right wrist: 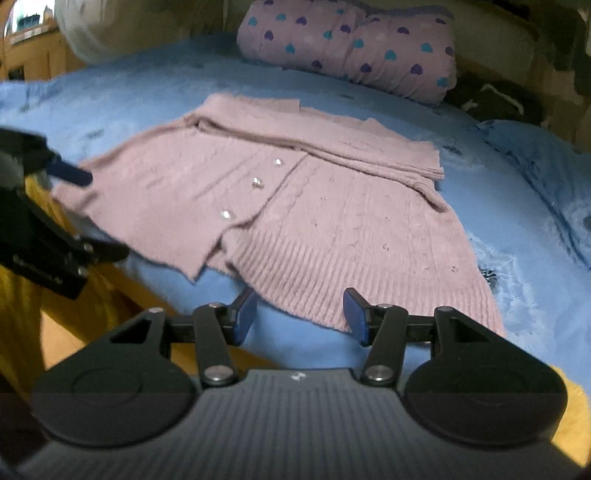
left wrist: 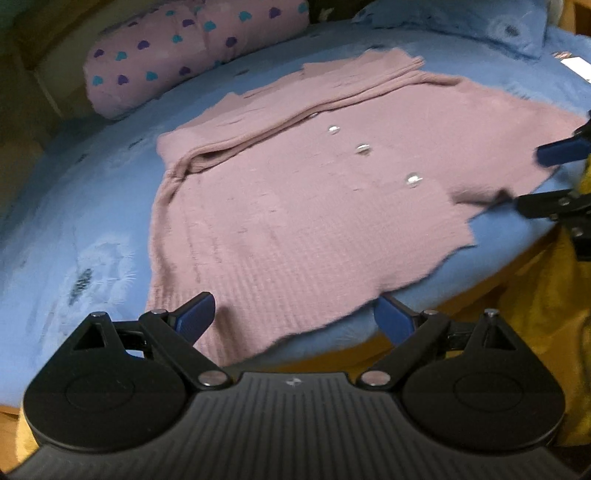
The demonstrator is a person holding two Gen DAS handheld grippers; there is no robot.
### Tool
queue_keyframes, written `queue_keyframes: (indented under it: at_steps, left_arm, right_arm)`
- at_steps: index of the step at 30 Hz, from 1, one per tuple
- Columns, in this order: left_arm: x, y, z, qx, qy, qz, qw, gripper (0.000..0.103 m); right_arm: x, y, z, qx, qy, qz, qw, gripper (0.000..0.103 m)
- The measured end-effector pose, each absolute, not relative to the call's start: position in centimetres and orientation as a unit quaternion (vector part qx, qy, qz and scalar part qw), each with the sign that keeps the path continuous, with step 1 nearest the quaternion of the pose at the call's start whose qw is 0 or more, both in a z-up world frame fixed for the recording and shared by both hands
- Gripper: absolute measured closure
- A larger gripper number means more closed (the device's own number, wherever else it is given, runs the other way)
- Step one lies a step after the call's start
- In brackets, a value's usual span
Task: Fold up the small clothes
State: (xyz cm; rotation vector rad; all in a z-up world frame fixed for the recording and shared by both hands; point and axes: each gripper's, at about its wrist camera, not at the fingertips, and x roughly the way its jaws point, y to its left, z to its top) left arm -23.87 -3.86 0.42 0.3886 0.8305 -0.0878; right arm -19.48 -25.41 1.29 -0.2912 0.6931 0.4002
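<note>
A pink knitted cardigan [left wrist: 295, 206] with three shiny buttons lies flat on the blue bed sheet [left wrist: 74, 229], its sleeves folded across the upper part. My left gripper [left wrist: 295, 319] is open just above the hem's near corner, with the cloth edge between its blue pads but not pinched. In the right wrist view the cardigan [right wrist: 314, 221] spreads ahead, and my right gripper [right wrist: 300, 314] stands open over the ribbed hem, pressing nothing. Each gripper shows in the other's view: the right gripper [left wrist: 546, 177] at the cardigan's right edge, the left gripper [right wrist: 88, 214] at its left edge.
A pink bolster pillow with heart prints [left wrist: 184, 55] [right wrist: 351, 48] lies at the back of the bed. A blue pillow [left wrist: 480, 26] sits at the far right. Yellow fabric [left wrist: 535, 314] hangs below the bed's near edge. A dark item [right wrist: 491, 99] lies beside the bolster.
</note>
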Motion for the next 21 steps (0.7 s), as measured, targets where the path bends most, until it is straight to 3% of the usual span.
queue_keyframes:
  at_steps: [4,8,21]
  left_arm:
    - [-23.3,-3.2,0.3,0.171,0.404,-0.043,0.898,0.006]
    - [-23.2,-3.2,0.4,0.166,0.396,-0.041,0.902,0.006]
    - [-21.4,-3.6,0.3,0.202,0.347,0.009,0.916,0.008]
  right_arm:
    - [-19.2,-24.8,0.6,-0.173,0.339,0.180,0.907,0.049]
    - [-18.6,-24.7,0.5,-0.178,0.339,0.168,0.908,0.038]
    - [-17.0,-24.0,0.0,-0.192,0.327,0.126,0.917,0.038]
